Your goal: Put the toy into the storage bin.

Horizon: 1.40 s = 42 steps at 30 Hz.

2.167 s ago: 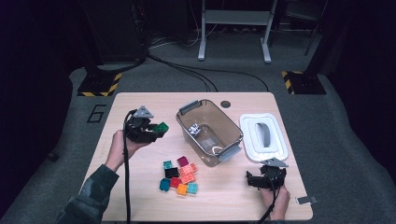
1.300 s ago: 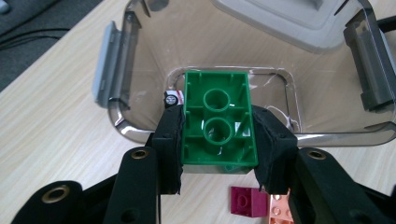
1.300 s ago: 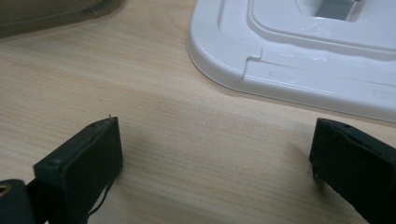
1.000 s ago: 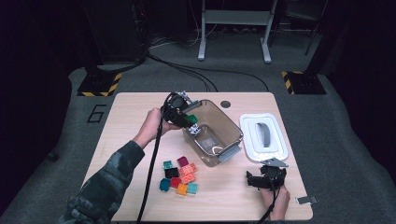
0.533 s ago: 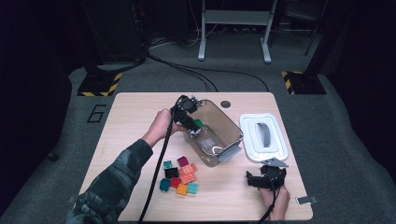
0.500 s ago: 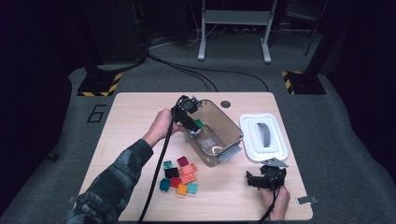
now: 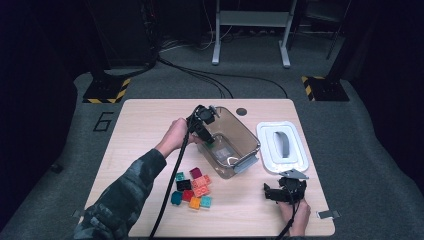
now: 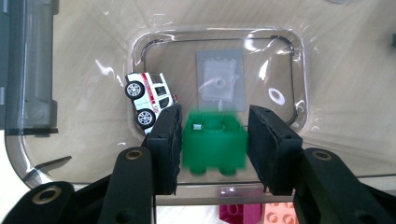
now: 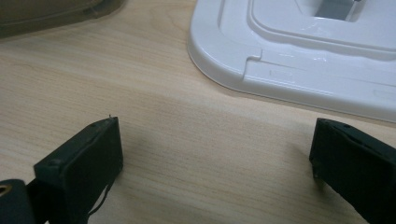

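Left tongs (image 8: 214, 140) just easing apart, green brick (image 8: 214, 142) between them over the clear tub (image 7: 248, 142) at frame centre, toy car (image 8: 147, 99) inside, right tongs (image 9: 210, 163) spread wide, low over the table (image 9: 187, 93), lower right

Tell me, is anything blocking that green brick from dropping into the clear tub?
Nothing visible blocks it. The green brick sits between the left tongs, which have just been opening, above the tub; a toy car lies off to one side.
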Available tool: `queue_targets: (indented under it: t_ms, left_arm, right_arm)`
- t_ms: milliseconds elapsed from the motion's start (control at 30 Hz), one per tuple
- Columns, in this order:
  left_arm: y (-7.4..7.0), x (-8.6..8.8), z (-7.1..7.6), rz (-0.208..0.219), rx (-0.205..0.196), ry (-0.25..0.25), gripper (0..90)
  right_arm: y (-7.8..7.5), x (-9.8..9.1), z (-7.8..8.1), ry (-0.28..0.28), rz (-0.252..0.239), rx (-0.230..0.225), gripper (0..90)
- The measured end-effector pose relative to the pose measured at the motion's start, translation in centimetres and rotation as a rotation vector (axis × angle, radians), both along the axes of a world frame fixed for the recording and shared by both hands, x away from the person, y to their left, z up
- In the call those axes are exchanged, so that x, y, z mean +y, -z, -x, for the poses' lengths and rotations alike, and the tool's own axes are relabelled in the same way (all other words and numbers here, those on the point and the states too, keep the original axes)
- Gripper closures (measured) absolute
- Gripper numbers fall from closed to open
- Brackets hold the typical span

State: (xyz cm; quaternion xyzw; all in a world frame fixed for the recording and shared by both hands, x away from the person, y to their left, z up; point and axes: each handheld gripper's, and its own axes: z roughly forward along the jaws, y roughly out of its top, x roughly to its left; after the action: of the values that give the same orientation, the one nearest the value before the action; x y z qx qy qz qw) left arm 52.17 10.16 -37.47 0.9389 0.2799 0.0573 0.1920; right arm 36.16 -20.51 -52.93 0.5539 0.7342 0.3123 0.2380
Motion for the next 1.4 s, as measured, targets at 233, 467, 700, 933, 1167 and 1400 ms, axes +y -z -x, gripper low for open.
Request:
queue_targets:
  t_ms: [233, 467, 700, 933, 1167, 1400]
  left_arm:
    - [-0.7, 0.3, 0.7, 0.029, -0.025, -0.005, 45.2]
    - [-2.1, 1.9, 2.3, 0.089, -0.065, -0.001, 26.6]
    - [-3.1, 4.6, 4.2, 0.159, -0.127, -0.003, 14.9]
    - [-3.2, 8.3, 6.0, 0.204, -0.190, -0.052, 6.6]
    - [-1.2, 11.3, 7.6, 0.213, -0.206, -0.091, 1.8]
    - [2.3, 12.5, 7.6, 0.218, -0.145, -0.127, 0.2]
  right_arm:
    - [0.0, 0.0, 0.0, 0.000, 0.000, 0.000, 1.7]
    - [0.0, 0.0, 0.0, 0.000, 0.000, 0.000, 1.7]
    - [0.0, 0.0, 0.0, 0.000, 0.000, 0.000, 1.8]
    - [0.0, 0.0, 0.0, 0.001, 0.000, -0.002, 2.1]
    - [0.0, 0.0, 0.0, 0.002, 0.000, -0.002, 2.2]
    - [0.0, 0.0, 0.0, 0.003, 0.000, -0.003, 2.3]
